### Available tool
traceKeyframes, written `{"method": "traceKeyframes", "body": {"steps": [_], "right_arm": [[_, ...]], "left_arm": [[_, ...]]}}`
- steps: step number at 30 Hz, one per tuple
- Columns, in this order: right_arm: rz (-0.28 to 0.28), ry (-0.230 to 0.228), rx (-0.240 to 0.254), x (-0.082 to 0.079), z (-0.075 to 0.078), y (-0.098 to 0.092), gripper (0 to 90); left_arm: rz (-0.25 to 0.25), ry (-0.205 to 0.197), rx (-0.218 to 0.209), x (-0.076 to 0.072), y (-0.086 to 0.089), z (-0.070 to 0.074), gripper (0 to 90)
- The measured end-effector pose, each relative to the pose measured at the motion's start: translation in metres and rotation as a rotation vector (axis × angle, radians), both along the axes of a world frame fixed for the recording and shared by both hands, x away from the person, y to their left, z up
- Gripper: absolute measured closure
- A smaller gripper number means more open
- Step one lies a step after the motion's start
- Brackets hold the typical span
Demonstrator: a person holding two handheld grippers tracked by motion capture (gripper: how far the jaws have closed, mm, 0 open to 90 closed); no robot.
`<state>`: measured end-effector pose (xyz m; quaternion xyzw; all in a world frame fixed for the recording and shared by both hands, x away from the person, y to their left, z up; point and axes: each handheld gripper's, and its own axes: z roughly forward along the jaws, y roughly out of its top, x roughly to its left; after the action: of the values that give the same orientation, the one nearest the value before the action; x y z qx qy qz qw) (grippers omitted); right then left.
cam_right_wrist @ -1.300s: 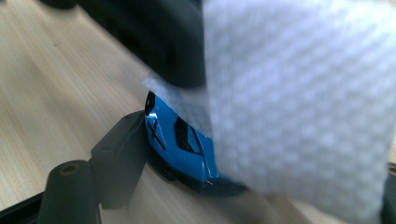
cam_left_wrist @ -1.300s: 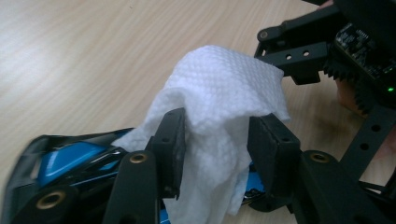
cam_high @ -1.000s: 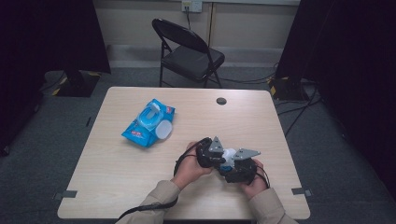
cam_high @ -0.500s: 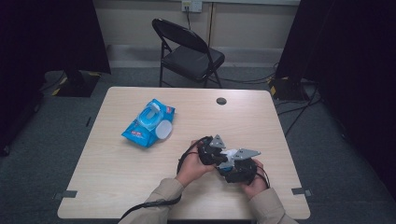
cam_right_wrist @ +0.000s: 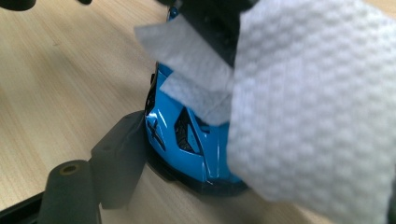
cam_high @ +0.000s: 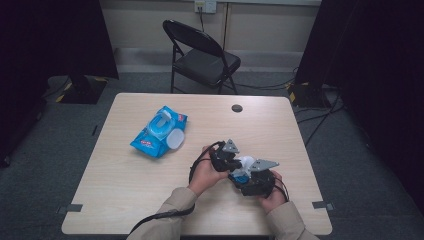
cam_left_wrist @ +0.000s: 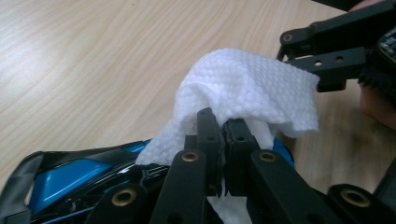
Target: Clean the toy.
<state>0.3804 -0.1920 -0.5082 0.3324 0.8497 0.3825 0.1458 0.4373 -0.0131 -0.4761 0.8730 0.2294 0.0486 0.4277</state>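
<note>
Pale wooden tabletop (cam_high: 125, 200): left gripper (cam_left_wrist: 223, 122) pinches a white wipe (cam_left_wrist: 247, 88) against the blue toy car (cam_right_wrist: 187, 135) clamped in the right gripper (cam_high: 255, 182), wiping seemingly underway.

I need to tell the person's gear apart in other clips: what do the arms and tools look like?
Both forearms wear tan sleeves. Each tool is black: the left tool and the right tool carry grey three-cornered plates, and a black cable trails off. The jaws are black linkage bars with brass-coloured pivots.

White wipe (cam_left_wrist: 247, 88) draped over glossy blue toy car (cam_right_wrist: 187, 140) on table.
</note>
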Motion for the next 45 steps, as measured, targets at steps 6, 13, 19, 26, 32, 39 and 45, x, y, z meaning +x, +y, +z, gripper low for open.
{"method": "traceKeyframes", "body": {"steps": [6, 13, 19, 26, 32, 39, 45], "right_arm": [[-0.001, 0.001, 0.000, 0.000, 0.000, 0.000, 23.6], [0.000, 0.001, 0.000, 0.000, 0.000, 0.000, 23.6], [0.000, 0.001, 0.000, 0.000, 0.000, 0.000, 23.6], [0.000, 0.001, 0.000, 0.000, 0.000, 0.000, 23.6], [0.000, 0.001, 0.000, 0.000, 0.000, 0.000, 23.6], [0.000, 0.001, 0.000, 0.000, 0.000, 0.000, 23.6], [0.000, 0.001, 0.001, 0.000, 0.000, 0.000, 23.6]], "left_arm": [[0.017, 0.000, -0.014, 0.005, 0.005, 0.001, 87.4], [0.066, -0.001, -0.017, 0.014, 0.018, 0.002, 87.3], [0.119, -0.002, -0.011, 0.022, 0.036, 0.000, 87.4], [0.143, -0.017, -0.009, 0.027, 0.046, 0.000, 87.4], [0.165, -0.030, 0.011, 0.028, 0.054, 0.004, 87.4], [0.198, -0.023, 0.035, 0.029, 0.071, 0.006, 87.4], [0.205, -0.027, -0.010, 0.025, 0.083, 0.017, 87.4]]}}
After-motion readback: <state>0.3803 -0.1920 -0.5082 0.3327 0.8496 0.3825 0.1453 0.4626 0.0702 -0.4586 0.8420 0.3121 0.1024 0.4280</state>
